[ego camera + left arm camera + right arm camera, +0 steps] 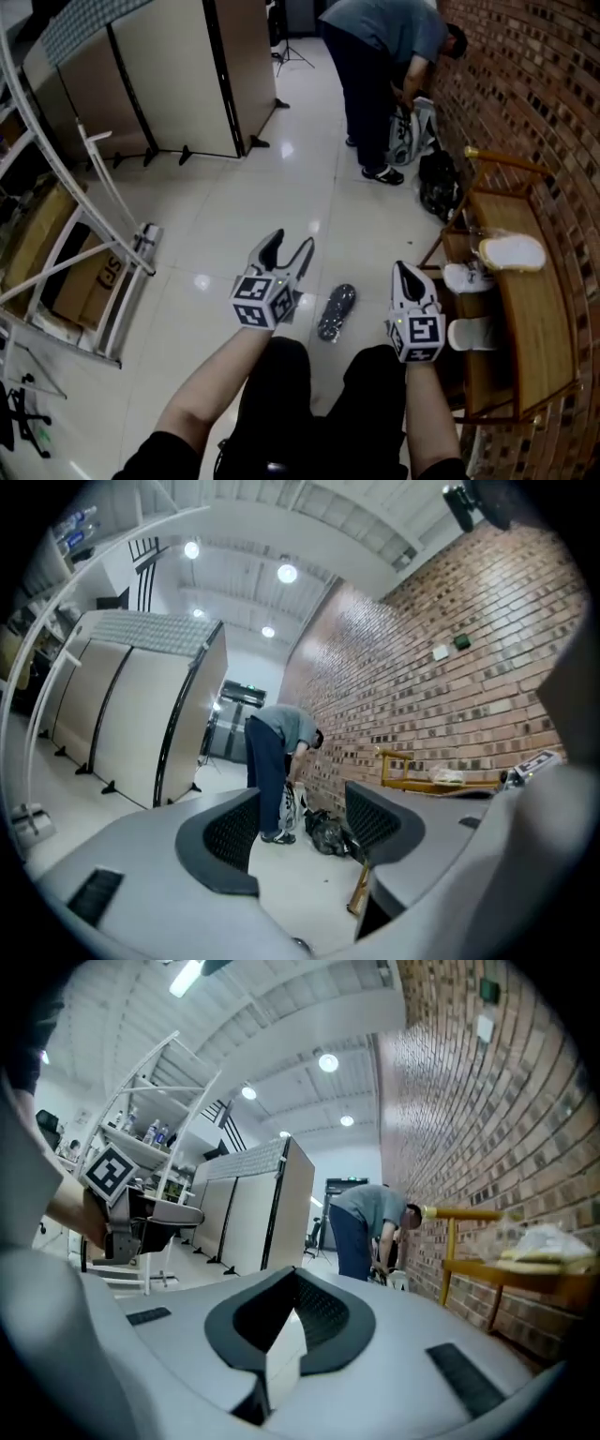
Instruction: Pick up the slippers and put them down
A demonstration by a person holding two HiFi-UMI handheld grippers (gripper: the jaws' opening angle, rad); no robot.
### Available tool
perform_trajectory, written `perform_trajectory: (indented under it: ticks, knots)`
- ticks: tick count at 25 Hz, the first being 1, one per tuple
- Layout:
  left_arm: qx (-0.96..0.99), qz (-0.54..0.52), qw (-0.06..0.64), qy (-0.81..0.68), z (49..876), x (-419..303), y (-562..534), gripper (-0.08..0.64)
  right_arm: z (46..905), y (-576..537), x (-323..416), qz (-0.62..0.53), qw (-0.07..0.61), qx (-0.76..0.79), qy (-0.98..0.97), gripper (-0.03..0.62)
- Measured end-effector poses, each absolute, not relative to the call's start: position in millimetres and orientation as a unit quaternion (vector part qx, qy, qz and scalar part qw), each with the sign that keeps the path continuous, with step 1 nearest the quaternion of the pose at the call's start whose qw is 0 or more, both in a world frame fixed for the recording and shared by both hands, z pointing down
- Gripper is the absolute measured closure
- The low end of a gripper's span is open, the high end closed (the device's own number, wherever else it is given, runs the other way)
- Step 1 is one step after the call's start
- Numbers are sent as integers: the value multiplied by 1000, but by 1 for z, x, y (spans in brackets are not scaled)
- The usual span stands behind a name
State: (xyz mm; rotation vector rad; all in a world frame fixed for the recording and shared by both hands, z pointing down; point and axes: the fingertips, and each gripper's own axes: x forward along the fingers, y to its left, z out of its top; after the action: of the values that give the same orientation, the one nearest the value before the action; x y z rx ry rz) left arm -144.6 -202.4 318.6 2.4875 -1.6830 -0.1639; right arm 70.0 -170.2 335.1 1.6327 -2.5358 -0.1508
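Left gripper (291,242) held level above the pale floor (234,216), jaws standing well apart with nothing between them. Only floor and the far end of the room visible through the gap. Right gripper (405,272) just to its right, jaws pressed together and empty.

On the floor between the two, a dark slipper (336,312) with a speckled surface, lying lengthwise near the person's knees and touched by neither gripper.

To the right, a wooden rack (539,319) against the brick wall (544,84). On its top shelf a white slipper (512,251); on the lower shelf two more white items (469,277), too small to make out.

At the far end, a bystander (380,66) bent over beside the wall, with a black bag (438,183) on the floor between that figure and the rack. Far left, beige folding partitions (178,66). Nearer on the left, a white metal frame (94,216) with a cardboard box (84,277) under it.
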Motion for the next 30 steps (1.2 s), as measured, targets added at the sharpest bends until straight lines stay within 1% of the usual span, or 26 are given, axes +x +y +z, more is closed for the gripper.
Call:
perform_trajectory:
  ticks: [6, 10, 11, 14, 18, 19, 21, 27, 30]
  knots:
    - [832, -53, -6, -552, 287, -141, -136, 267, 292, -109, 66, -98, 5, 539, -837, 583]
    - [840, -61, -31, -538, 280, -137, -89, 267, 289, -72, 68, -109, -4, 543, -832, 583]
    - [841, -61, -37, -536, 282, -139, -79, 277, 290, -64, 68, -107, -7, 544, -832, 584]
    - [838, -66, -30, -541, 291, -143, -51, 353, 294, -42, 73, -99, -17, 545, -832, 584]
    - [830, -60, -24, -553, 313, -152, -29, 524, 305, -19, 78, -84, -23, 547, -833, 584]
    - [830, -58, -23, -554, 317, -153, -27, 542, 309, -17, 78, -81, -23, 547, -833, 585]
    - [834, -61, -25, -548, 317, -155, -27, 557, 316, -16, 79, -70, -24, 551, -831, 586]
    - [835, -63, -35, -545, 313, -161, -22, 557, 326, -16, 75, -59, -11, 544, -837, 586]
    - [833, -61, -27, -550, 316, -166, -23, 557, 326, -17, 73, -59, -11, 542, -839, 586]
